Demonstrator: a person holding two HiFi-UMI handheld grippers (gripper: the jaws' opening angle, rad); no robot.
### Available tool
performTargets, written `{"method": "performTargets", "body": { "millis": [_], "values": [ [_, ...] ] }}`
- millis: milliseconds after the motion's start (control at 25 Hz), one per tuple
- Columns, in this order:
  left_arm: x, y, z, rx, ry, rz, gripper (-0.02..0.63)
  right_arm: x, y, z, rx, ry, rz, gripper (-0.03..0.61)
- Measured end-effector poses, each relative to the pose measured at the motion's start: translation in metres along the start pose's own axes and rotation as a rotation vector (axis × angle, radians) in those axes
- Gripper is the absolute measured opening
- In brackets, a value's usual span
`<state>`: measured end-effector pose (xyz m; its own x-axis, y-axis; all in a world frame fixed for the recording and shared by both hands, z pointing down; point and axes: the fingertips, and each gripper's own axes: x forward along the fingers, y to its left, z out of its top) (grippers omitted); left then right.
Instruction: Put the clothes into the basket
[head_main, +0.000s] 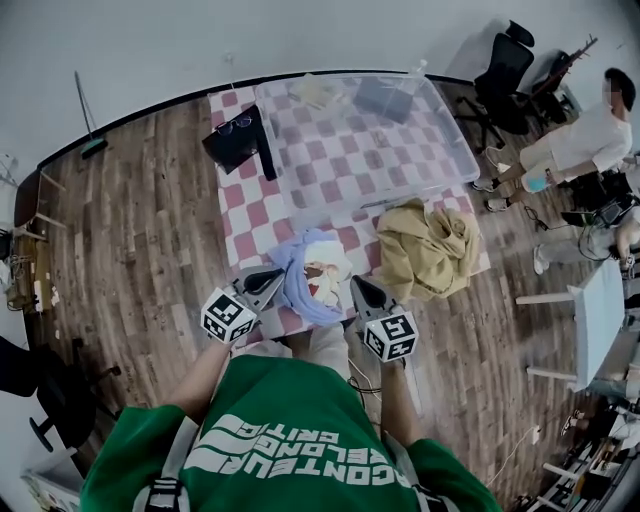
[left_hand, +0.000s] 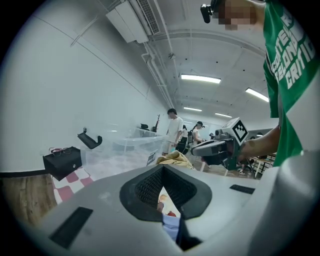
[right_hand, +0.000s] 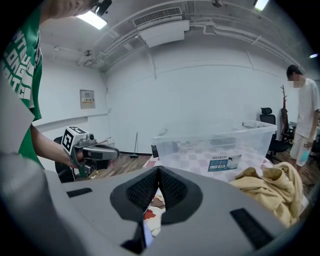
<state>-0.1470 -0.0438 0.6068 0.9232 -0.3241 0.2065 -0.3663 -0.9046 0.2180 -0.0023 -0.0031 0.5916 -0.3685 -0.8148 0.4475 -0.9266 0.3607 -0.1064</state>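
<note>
Clear plastic, the basket (head_main: 460, 150) stands at the far end of the checked mat (head_main: 250, 215), open-topped and low-walled, so cloth can be dropped in from above; it seems to hold only 2 small items at its far end, and no clothes that I can make out. The task's things lie short of it: a blue cloth (head_main: 298, 290), bunched round a white printed piece, sits on the mat's near edge right in front of the person; a tan cloth (head_main: 425, 250) is heaped just to its right, near the basket's front corner. The left gripper (head_main: 276, 277) and right gripper (head_main: 356, 284) flank the blue cloth, 1 at each side, tips at or near its edges; whether they touch it I cannot tell. Both point forward and slightly down, which suits coming at a low pile from the sides. In each gripper view the jaws are pressed together at the tips with nothing pinched there; the cloth shows only below them. So no grasp is made yet, by my reading; the jaws would have to part before taking hold. A limp, bunched pile will likely sag and trail, which may be why 2 grippers attend it. A black box (head_main: 240, 140) at the mat's left stands well apart.
</note>
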Motion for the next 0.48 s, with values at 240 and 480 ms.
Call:
{"method": "performTargets", "body": {
  "millis": [240, 480],
  "values": [
    [0.012, 0.001, -0.003, 0.003, 0.015, 0.014, 0.002, 0.013, -0.009, -0.006, -0.008, 0.024, 0.041, 0.009],
    [0.021, 0.002, -0.013, -0.001, 0.038, 0.027, 0.002, 0.027, -0.008, -0.024, -0.016, 0.072, 0.082, 0.009]
  ]
}}
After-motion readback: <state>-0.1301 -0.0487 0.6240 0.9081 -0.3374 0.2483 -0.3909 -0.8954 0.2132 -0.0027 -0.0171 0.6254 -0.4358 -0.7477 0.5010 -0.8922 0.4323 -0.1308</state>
